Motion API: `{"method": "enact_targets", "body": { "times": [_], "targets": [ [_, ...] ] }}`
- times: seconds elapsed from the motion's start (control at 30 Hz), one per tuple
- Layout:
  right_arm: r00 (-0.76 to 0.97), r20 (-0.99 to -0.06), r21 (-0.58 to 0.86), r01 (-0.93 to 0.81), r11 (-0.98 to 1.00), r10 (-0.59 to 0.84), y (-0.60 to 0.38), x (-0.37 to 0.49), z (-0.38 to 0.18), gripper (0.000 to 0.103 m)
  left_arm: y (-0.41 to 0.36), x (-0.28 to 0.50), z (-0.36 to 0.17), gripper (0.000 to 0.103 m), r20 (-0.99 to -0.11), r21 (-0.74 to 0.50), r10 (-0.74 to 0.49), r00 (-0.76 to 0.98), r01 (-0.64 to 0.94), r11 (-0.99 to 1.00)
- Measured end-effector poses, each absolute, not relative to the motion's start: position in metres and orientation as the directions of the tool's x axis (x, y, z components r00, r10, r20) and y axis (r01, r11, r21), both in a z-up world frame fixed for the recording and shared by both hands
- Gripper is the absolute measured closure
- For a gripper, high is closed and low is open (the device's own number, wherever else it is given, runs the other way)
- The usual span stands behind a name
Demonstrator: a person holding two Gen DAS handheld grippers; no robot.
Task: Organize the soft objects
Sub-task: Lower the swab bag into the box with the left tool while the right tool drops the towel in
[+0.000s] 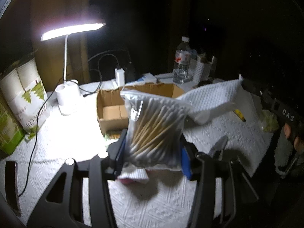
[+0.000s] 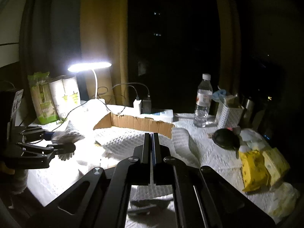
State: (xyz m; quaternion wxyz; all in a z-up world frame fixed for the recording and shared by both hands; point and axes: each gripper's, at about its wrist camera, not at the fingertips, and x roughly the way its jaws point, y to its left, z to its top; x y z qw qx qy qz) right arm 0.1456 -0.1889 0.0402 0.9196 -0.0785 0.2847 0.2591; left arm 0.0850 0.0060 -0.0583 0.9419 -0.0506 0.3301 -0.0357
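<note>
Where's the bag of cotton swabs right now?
The bag of cotton swabs is clamped in the left tool, held above the table just in front of the cardboard box, right of the lamp.

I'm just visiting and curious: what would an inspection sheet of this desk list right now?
Surface: table under white embossed covering, lit by desk lamp.
Job's things: bag of cotton swabs; white quilted cloth draped over cardboard box.
Clutter: water bottle, paper cup sleeves, yellow packets, white basket.
Grippers: left claw clamps the swab bag; right claw closed on the cloth's edge.
Cables: black cable across table; chargers at back.
Surroundings: dark; curtains behind.
</note>
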Motion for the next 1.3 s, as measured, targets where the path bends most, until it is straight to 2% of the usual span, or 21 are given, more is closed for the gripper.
{"method": "enact_targets", "body": {
  "times": [0.53,1.3],
  "targets": [
    [0.657,-0.589,0.002,-0.581,0.814,0.47,-0.156,0.221,0.021,0.102,0.031,0.164,-0.067,0.053,-0.631,-0.136,-0.084,0.771,-0.004,0.991],
    [0.513,-0.675,0.093,-0.654,0.751,0.53,-0.132,0.298,-0.054,0.102,0.024,0.259,-0.133,0.053,-0.741,-0.181,-0.125,0.66,-0.017,0.983]
  ]
}}
